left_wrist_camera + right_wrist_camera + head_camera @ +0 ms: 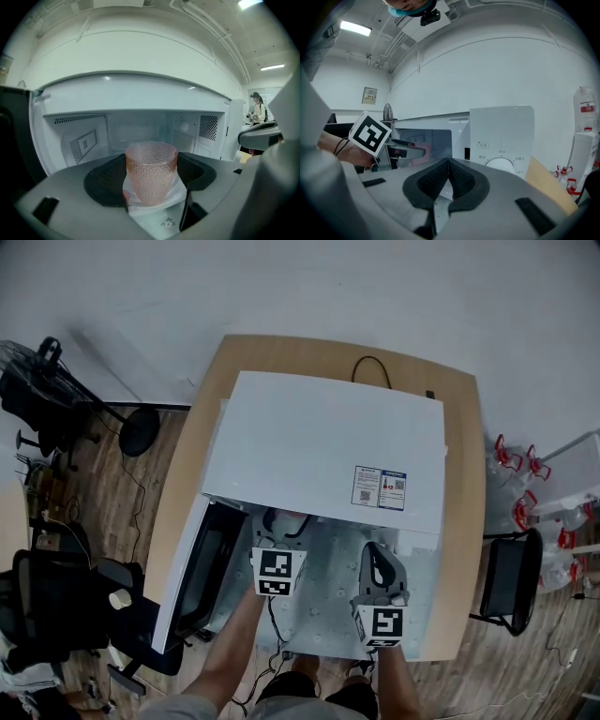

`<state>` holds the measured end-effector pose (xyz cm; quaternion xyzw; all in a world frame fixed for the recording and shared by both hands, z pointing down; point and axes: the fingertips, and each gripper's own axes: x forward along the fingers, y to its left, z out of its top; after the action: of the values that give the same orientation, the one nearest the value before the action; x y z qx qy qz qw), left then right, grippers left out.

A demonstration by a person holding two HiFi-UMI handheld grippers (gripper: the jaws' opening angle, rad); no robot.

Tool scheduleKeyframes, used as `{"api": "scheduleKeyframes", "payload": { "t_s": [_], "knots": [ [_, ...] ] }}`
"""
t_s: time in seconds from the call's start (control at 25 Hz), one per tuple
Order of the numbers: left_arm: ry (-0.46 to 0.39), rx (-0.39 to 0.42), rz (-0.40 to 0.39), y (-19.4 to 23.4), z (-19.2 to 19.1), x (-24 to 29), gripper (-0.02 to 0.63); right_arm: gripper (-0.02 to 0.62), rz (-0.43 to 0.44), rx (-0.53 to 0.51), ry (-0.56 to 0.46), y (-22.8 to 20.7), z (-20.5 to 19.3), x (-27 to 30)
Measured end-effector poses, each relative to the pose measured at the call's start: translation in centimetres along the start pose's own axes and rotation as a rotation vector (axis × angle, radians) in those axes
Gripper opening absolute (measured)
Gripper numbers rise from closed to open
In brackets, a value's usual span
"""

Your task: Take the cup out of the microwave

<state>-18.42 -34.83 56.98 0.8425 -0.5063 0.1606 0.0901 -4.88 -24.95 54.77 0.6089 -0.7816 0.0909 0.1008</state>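
A pink dimpled glass cup (151, 173) stands upright between the jaws of my left gripper (152, 190), which is shut on it right at the mouth of the white microwave (140, 126). From the head view the left gripper (281, 531) sits at the front edge of the microwave (323, 442), whose door (192, 577) hangs open to the left. The cup (417, 152) also shows in the right gripper view, held in front of the cavity. My right gripper (449, 177) is shut and empty, and hangs before the control panel (501, 136). In the head view the right gripper (375, 559) is right of the left one.
The microwave stands on a wooden table (464, 474). A black chair (511, 587) and water bottles (525, 484) are at the right. A fan (37, 381) and an office chair (56, 606) are at the left. A person (257, 110) stands far off.
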Motion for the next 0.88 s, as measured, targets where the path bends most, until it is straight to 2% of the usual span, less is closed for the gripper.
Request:
{"api": "scheduleKeyframes", "payload": {
  "t_s": [0.44,0.88],
  "knots": [
    [-0.035,0.009,0.004,-1.6,1.8,-3.4,0.354,0.018,0.000,-0.002,-0.037,0.1,1.7,-2.2],
    [-0.053,0.005,0.001,-5.1,2.2,-8.1,0.354,0.018,-0.005,-0.014,-0.069,-0.4,2.7,-6.0]
  ]
}}
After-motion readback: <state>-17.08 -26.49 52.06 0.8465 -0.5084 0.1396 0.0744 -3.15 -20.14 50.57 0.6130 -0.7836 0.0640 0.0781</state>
